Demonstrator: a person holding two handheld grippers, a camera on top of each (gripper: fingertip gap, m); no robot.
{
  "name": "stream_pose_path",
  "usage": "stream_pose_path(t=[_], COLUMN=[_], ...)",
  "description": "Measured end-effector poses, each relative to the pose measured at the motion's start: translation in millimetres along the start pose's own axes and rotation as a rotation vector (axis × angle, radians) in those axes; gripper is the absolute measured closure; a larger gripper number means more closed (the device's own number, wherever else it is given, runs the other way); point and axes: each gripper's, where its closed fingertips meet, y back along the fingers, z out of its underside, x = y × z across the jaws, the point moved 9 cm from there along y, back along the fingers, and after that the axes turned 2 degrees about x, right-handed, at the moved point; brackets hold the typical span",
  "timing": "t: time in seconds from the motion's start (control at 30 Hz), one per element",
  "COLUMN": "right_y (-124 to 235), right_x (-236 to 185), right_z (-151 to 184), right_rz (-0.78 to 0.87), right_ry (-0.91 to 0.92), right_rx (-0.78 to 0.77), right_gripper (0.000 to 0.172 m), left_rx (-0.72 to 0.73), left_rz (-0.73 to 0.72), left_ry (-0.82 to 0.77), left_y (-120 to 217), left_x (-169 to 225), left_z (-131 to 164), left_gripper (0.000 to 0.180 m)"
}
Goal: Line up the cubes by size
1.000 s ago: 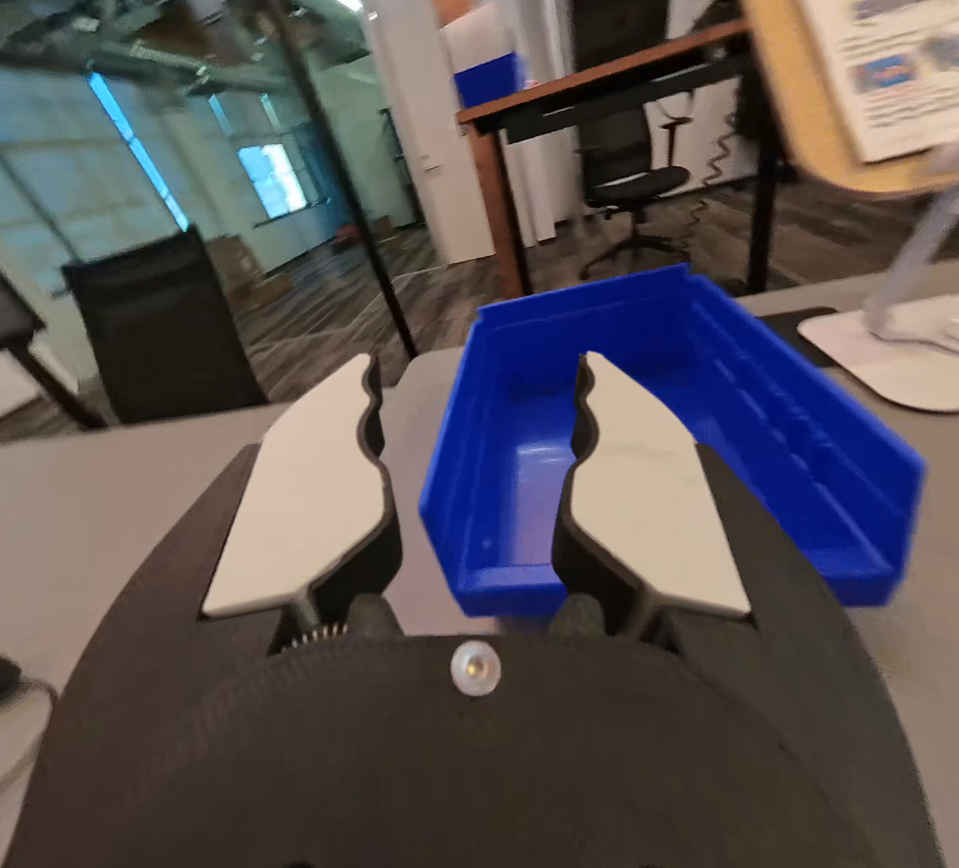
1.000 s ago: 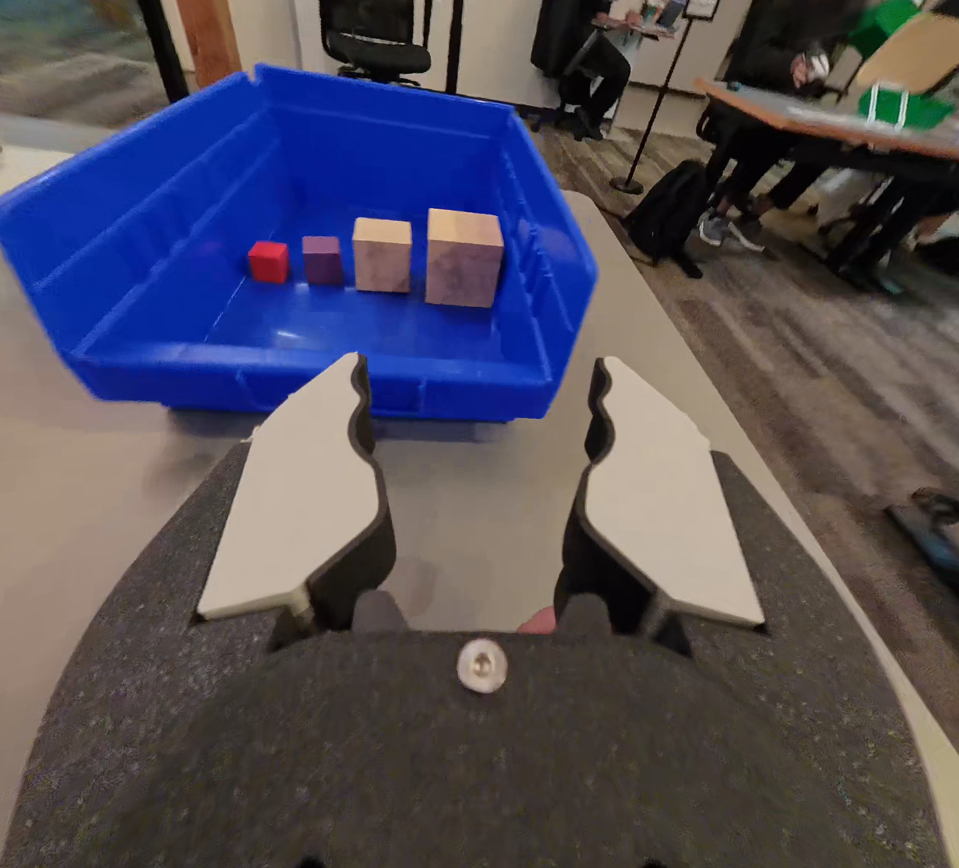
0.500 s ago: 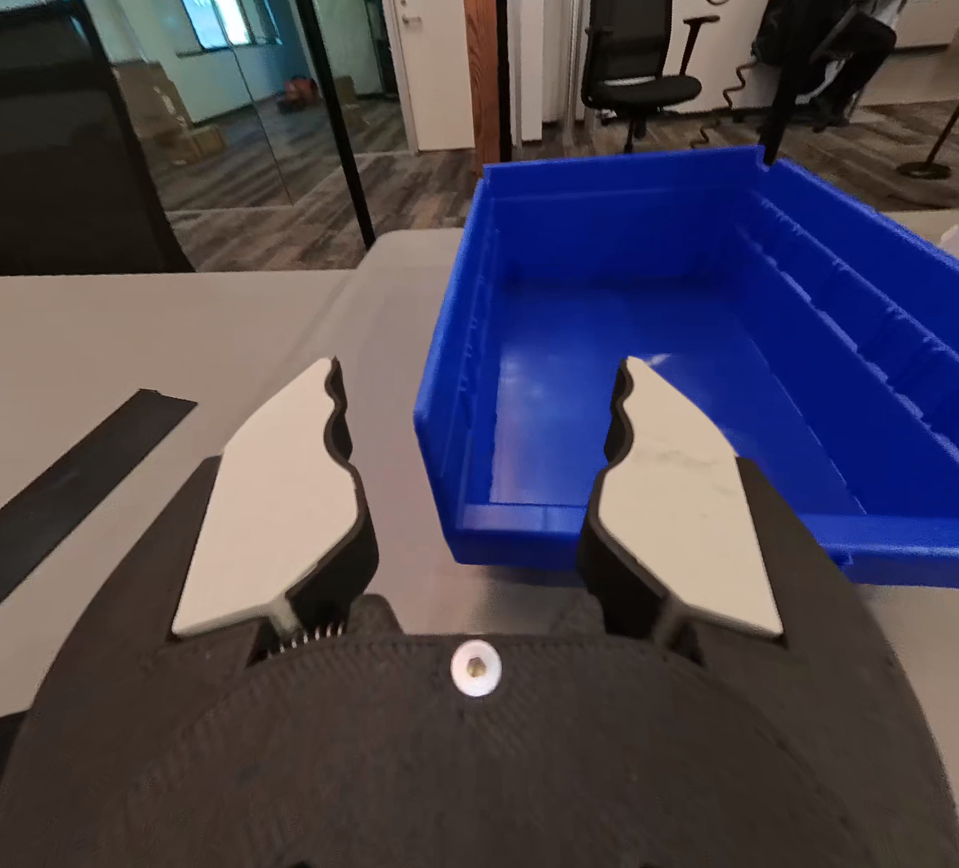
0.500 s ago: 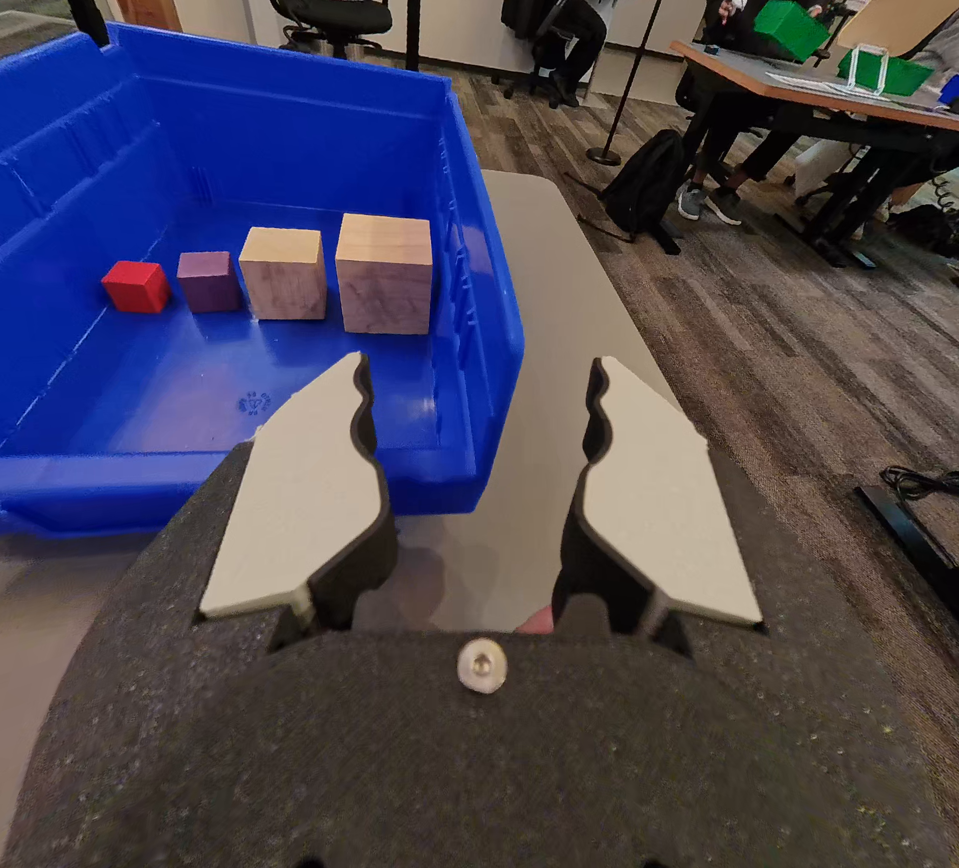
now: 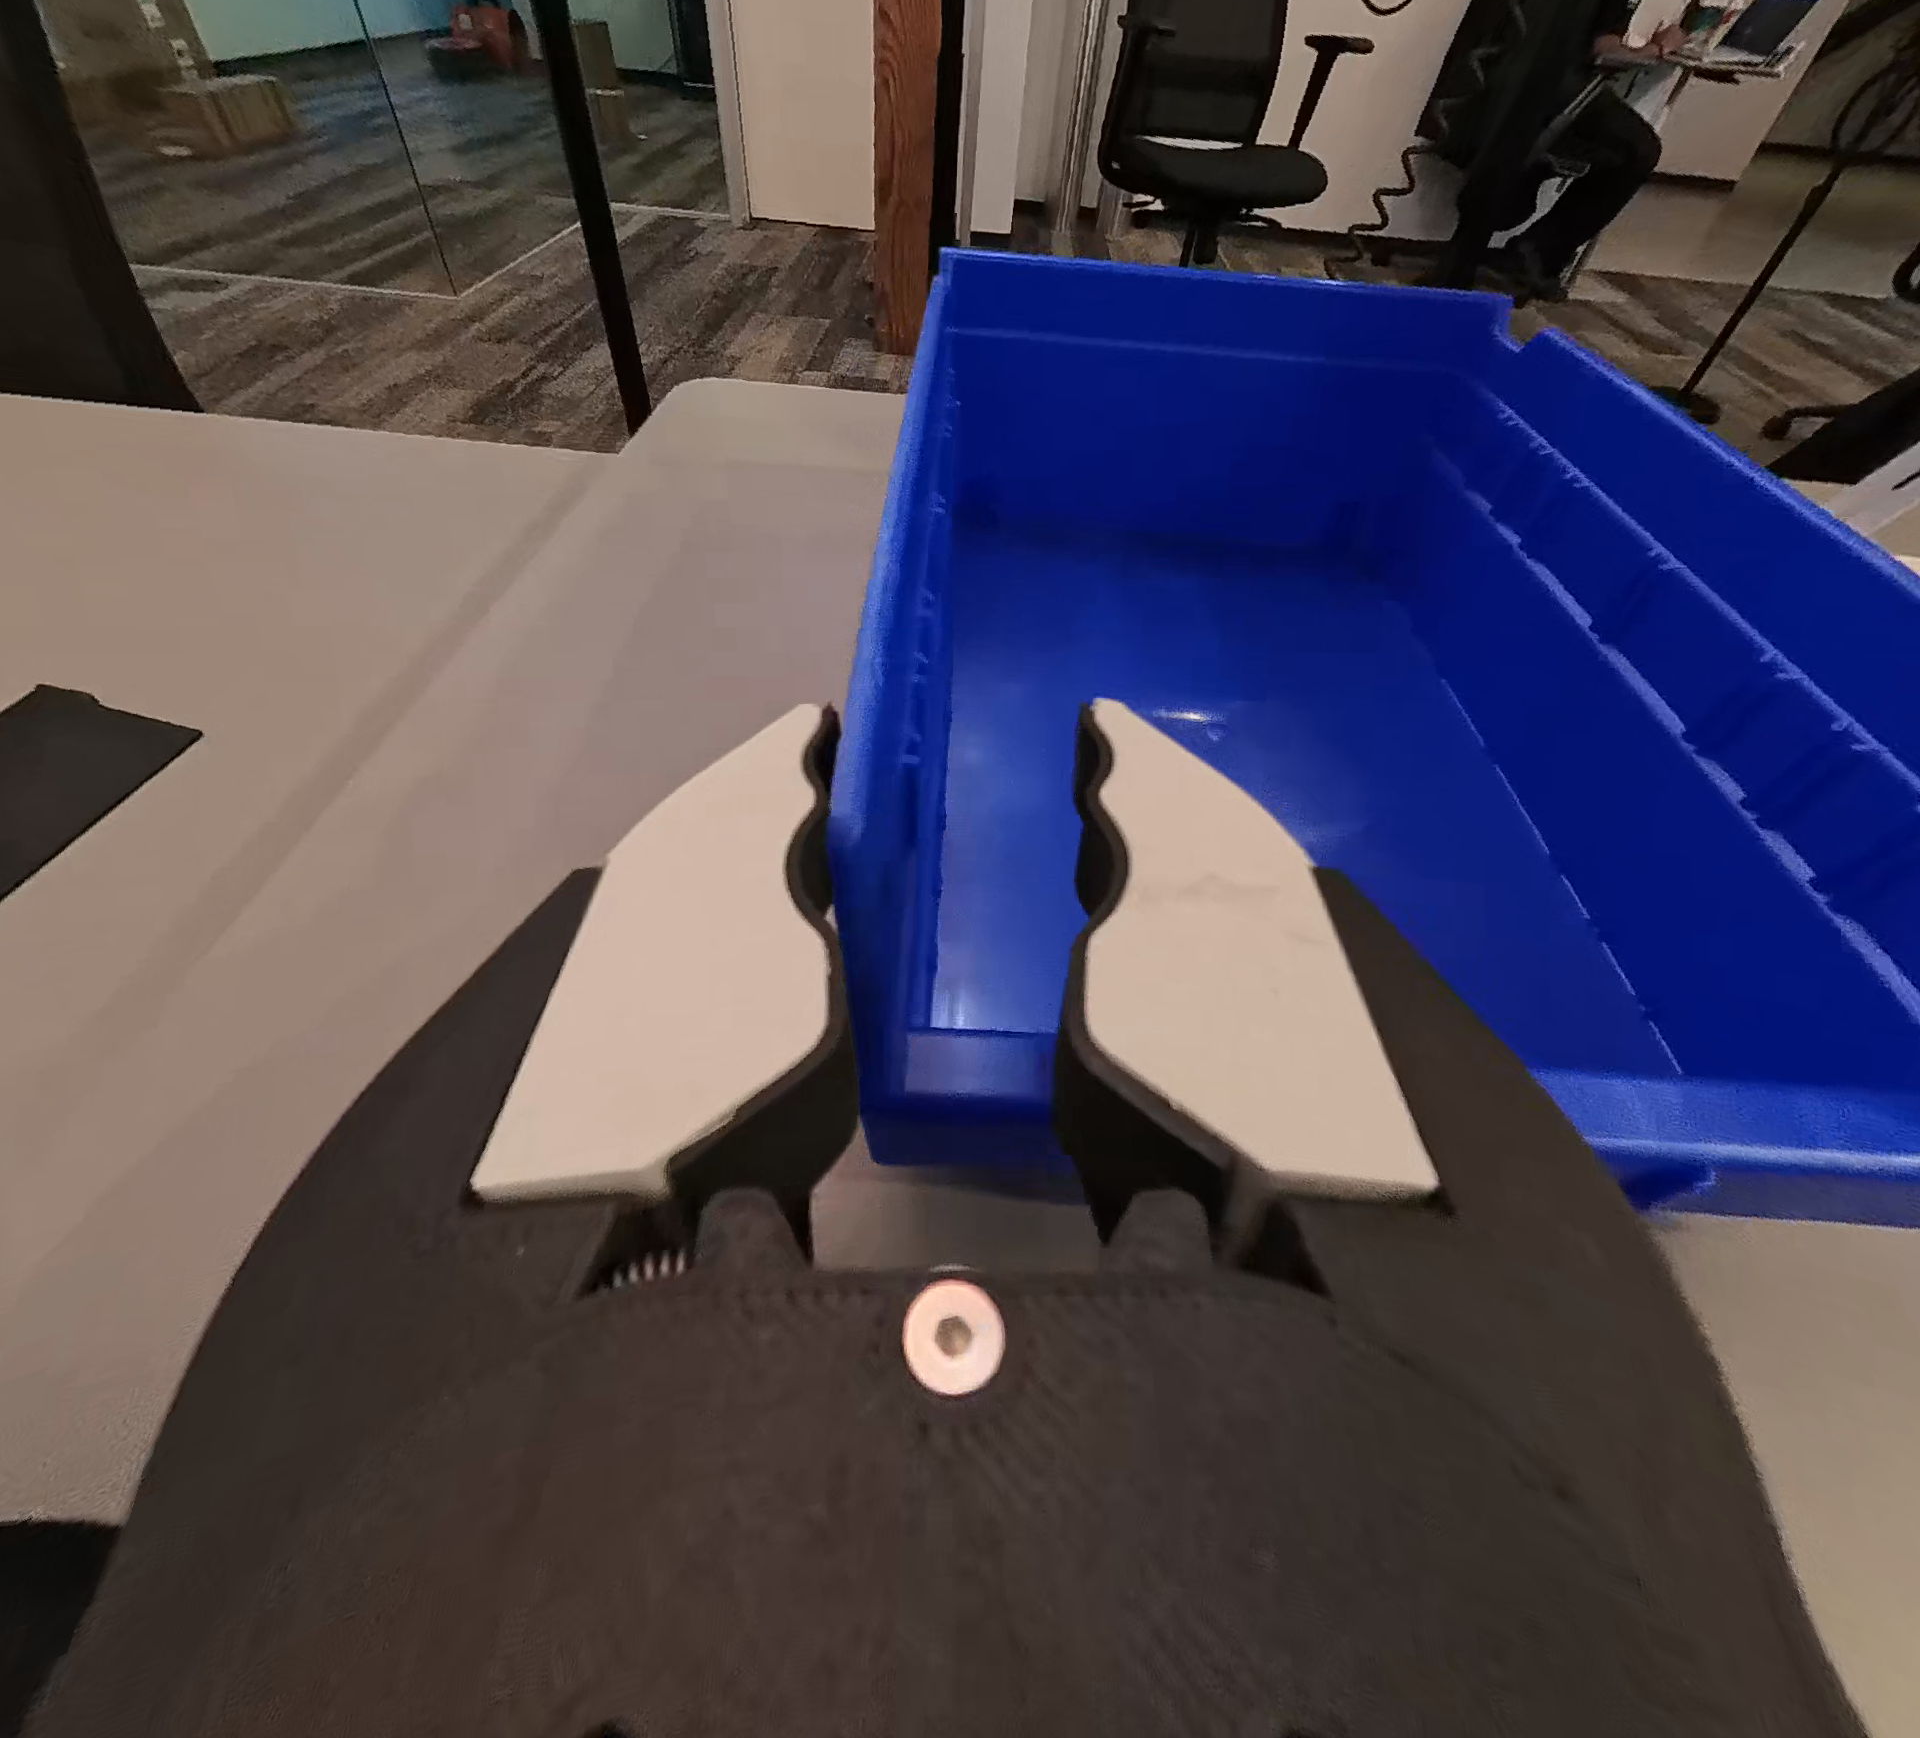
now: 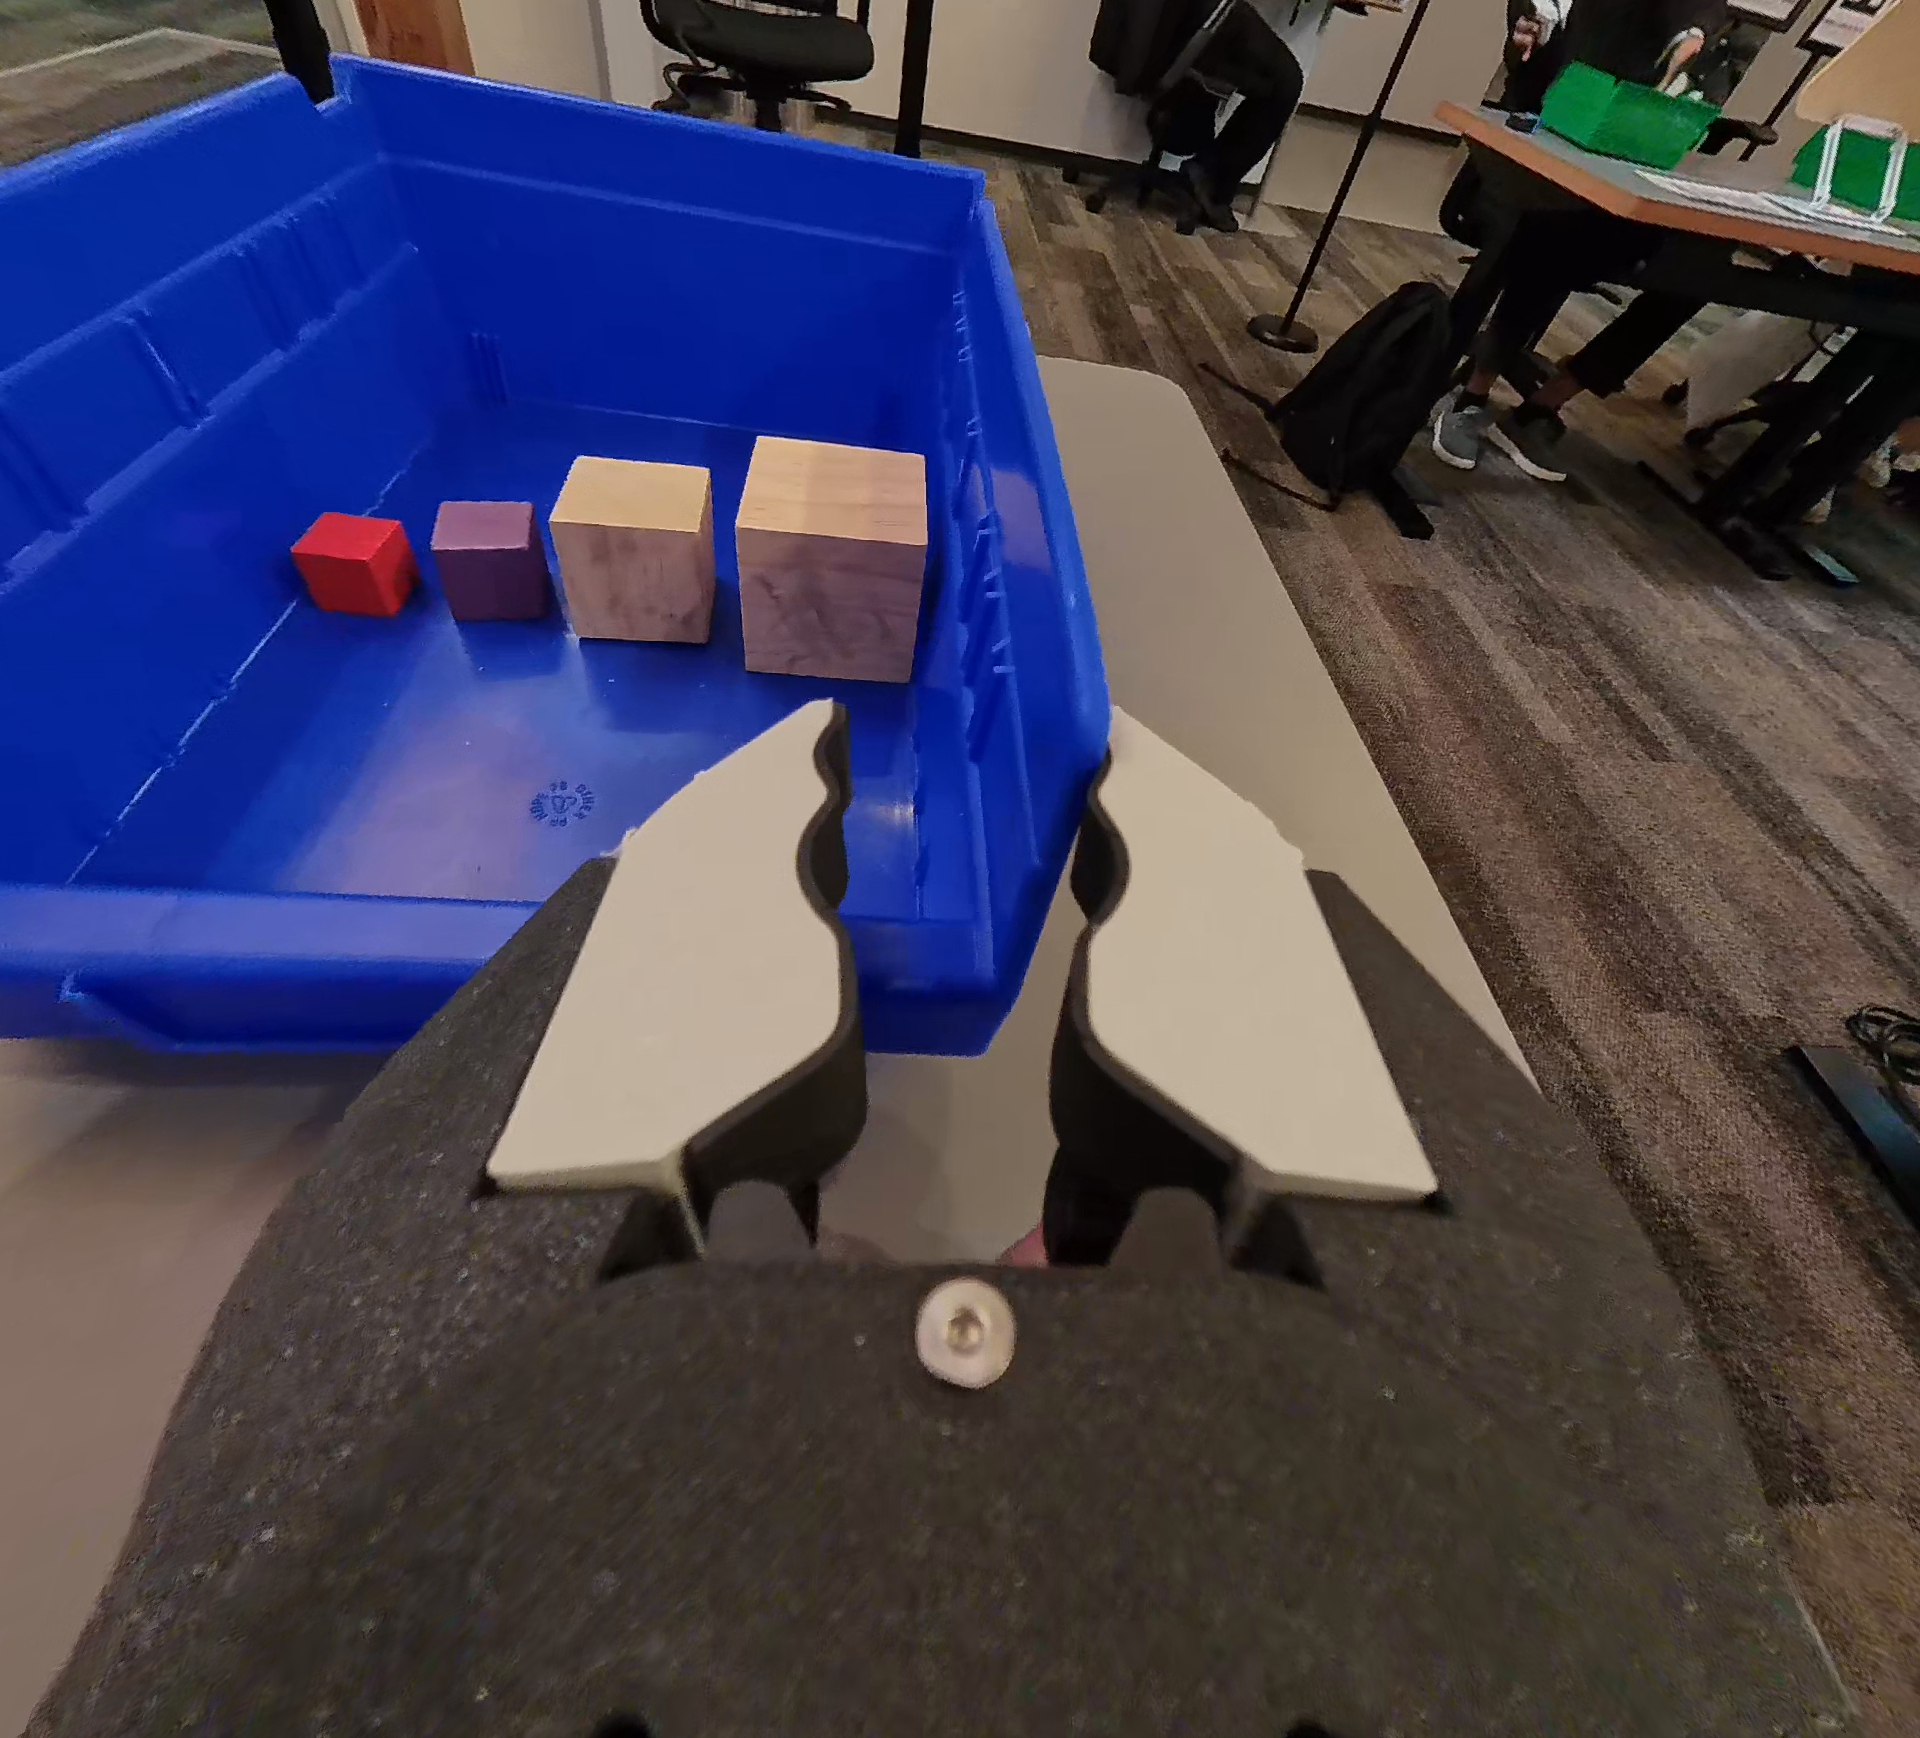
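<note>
On the grey table (image 6: 1226,566), the blue plastic bin (image 6: 665,234) holds the row against its right wall: large wooden cube (image 6: 831,561), smaller wooden cube (image 6: 634,550), purple cube (image 6: 488,561), red cube (image 6: 353,563), descending in size leftward. The left gripper (image 5: 951,722) and right gripper (image 6: 966,722) each straddle a bin side wall, partly open, one pad outside and one inside with a gap visible inside, gripping nothing. The row appears complete; if the bin is gripped, close on both walls evenly, avoiding jolts that shift the cubes.
</note>
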Motion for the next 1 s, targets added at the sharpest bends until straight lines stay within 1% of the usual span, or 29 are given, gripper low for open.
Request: stream_pose_path(t=[0.07, 0.13, 0.17, 0.2, 0.23, 0.27, 0.7, 1.0], right_y=[-0.1, -0.4, -0.5, -0.4, 0.0, -0.5, 0.8, 11.7], right_x=[1.4, 2.7, 3.2, 3.7, 4.5, 4.4, 1.6, -7.1], right_z=[0.0, 0.1, 0.2, 0.2, 0.1, 0.2, 0.8, 2.1], right_rz=[-0.006, 0.003, 0.007, 0.012, 0.011, -0.014, -0.043, -0.048], right_ry=[-0.016, -0.025, -0.028, -0.032, -0.041, -0.048, -0.045, -0.040], right_rx=[0.000, -0.003, -0.004, -0.004, -0.001, -0.004, -0.013, -0.012], right_gripper=[0.135, 0.142, 0.145, 0.151, 0.164, 0.167, 0.168, 0.168], left_rx=[0.004, 0.016, 0.020, 0.018, 0.017, 0.017, 0.019, 0.020], left_rz=[-0.008, 0.007, 0.022, 0.023, 0.021, 0.017, 0.029, 0.020], left_ry=[0.020, 0.051, 0.064, 0.069, 0.066, 0.061, 0.074, 0.077], left_y=[0.3, 1.7, 2.3, 2.2, 2.1, 2.2, 6.5, 23.7], left_x=[-3.1, -6.0, -7.0, -7.4, -7.2, -6.8, -5.6, -0.3], left_z=[-0.1, 0.1, 0.3, 0.5, 0.4, 0.4, 1.4, 5.0], left_gripper=[0.152, 0.175, 0.179, 0.179, 0.179, 0.179, 0.179, 0.178])
